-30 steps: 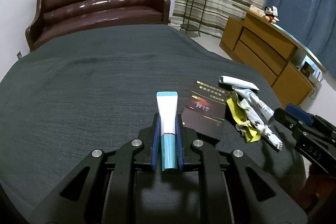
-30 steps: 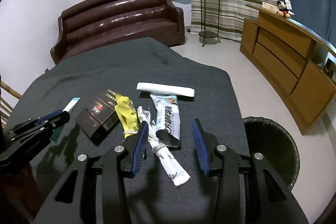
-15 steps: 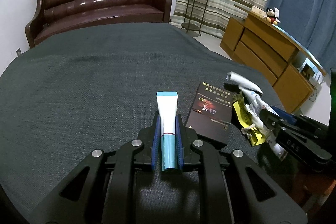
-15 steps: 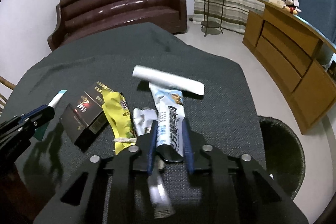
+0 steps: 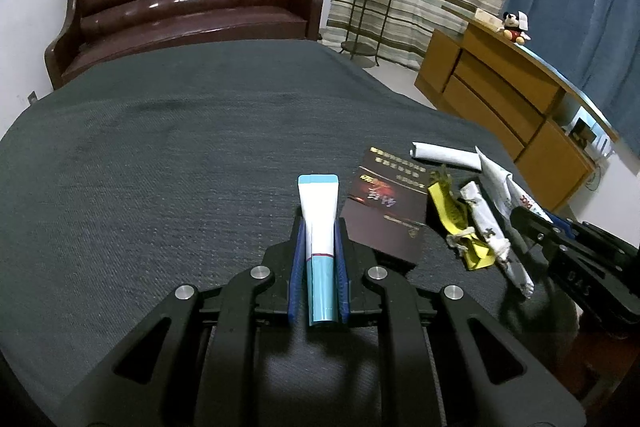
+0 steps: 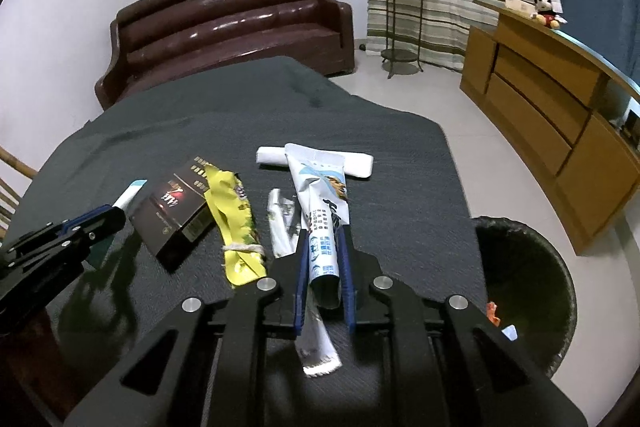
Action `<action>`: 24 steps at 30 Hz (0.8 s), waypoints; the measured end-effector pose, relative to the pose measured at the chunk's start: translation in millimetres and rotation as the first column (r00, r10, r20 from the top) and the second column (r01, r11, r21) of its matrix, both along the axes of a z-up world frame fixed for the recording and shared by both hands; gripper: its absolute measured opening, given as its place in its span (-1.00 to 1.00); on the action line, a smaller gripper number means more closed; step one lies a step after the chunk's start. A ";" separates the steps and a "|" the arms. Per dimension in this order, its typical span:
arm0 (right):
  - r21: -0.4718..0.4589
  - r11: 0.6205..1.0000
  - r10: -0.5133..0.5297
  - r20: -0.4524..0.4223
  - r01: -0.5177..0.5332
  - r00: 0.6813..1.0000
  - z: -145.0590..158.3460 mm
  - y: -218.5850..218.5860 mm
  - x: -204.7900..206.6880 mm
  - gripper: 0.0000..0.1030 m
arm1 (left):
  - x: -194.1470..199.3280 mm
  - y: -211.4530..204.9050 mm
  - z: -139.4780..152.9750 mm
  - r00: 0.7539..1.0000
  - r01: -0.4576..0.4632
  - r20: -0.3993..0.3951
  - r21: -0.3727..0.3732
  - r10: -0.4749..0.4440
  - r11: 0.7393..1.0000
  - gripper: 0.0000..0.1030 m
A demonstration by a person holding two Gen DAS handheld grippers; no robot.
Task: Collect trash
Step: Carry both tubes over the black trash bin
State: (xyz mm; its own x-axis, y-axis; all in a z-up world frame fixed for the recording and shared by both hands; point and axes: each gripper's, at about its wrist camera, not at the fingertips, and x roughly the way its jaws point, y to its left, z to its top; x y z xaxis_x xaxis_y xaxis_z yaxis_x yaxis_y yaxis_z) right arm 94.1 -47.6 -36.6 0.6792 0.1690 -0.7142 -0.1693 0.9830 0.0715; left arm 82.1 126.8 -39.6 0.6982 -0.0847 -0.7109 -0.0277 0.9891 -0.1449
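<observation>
Flat white-and-teal tube and crinkled foil wrapper pinched in jaws

Two wrist fisheyes, close over the dark worktop, angled down.
Both face the sofa and curtains; both see the black box and wrappers, from opposite sides.

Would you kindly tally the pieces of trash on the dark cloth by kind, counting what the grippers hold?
Tubes: 2, white-and-teal tube in the left gripper, squeezed printed tube in the right gripper
Wrappers: 2, yellow wrapper, white wrapper
Dark cigarette box: 1
White paper roll: 1
Total: 6
</observation>
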 end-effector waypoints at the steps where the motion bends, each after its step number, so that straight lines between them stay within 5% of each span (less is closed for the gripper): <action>1: 0.001 1.000 -0.005 0.003 0.005 1.000 0.4 -2.3 -1.7 -0.71 | -2.4 -1.6 -0.4 1.000 0.002 0.002 0.000 -0.002 1.000 -0.73; 24: -0.018 0.973 -0.228 0.039 0.229 0.973 -2.3 -106.3 -32.3 -0.71 | -16.7 -125.7 10.4 0.974 0.223 0.045 0.016 -0.223 0.975 -0.73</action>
